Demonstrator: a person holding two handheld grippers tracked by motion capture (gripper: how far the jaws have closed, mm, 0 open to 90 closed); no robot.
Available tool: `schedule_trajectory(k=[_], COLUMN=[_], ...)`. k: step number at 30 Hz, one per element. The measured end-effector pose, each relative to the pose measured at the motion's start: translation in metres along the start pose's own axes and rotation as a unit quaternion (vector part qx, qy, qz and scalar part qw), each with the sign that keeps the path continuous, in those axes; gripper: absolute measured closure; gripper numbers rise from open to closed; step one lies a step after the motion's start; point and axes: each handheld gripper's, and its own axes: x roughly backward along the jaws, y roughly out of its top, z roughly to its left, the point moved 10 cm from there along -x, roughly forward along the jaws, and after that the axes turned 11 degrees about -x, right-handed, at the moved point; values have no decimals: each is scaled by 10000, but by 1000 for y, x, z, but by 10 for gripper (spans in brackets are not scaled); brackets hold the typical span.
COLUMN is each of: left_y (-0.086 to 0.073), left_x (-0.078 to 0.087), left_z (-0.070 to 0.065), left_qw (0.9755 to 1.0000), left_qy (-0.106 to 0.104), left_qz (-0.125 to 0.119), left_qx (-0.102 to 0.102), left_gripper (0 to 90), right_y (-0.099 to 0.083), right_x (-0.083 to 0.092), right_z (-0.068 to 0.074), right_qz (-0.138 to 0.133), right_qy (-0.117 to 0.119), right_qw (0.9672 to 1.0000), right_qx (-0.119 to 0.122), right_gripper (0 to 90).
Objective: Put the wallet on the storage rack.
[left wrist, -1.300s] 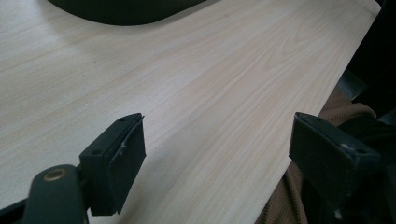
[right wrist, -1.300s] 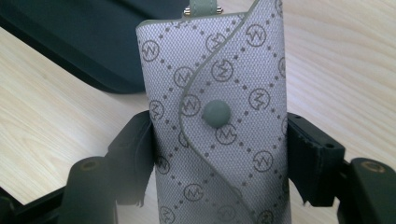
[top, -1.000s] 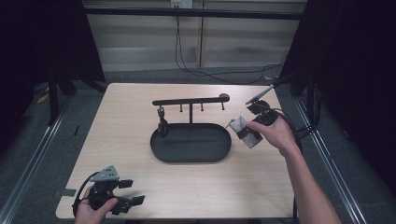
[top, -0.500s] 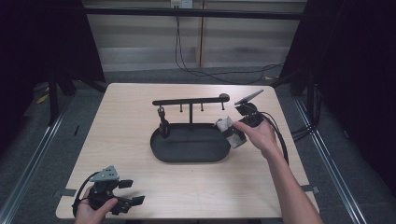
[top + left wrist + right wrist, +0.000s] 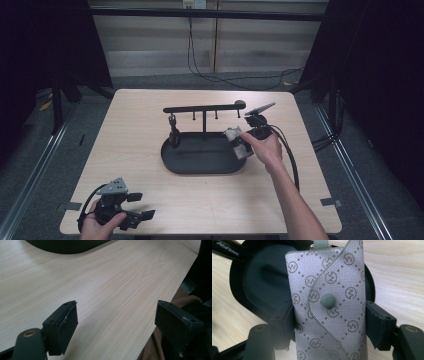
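Pouch [image 5: 328, 302] now over the 3 o'clock end of the black oval tray [image 5: 200, 161], carried in from further right; clamped flank to flank in right gripper [image 5: 239, 142]. Probably headed for the hook bar [image 5: 202, 108]. Left gripper [image 5: 117, 322] parked at 7 o'clock, jaws wide, empty. Pouch loop cropped, hook contact unreadable.

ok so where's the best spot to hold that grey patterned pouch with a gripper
Across its two long edges, about level with the snap button, coming from the end away from the strap. The pouch is flat and narrow enough to fit between the jaws there, as the right gripper now has it over the black tray.
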Motion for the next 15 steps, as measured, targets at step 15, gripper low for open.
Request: schedule_trajectory(k=[15], left_y=[0], left_x=[1], left_z=[1], left_qw=[10000], left_qy=[8], left_qz=[-7], left_qx=[-25], left_gripper=[185], right_y=[-3], right_x=[-31], right_z=[0], right_qz=[-47], right_qy=[136], right_qw=[9995], right_qx=[-271], right_gripper=[318])
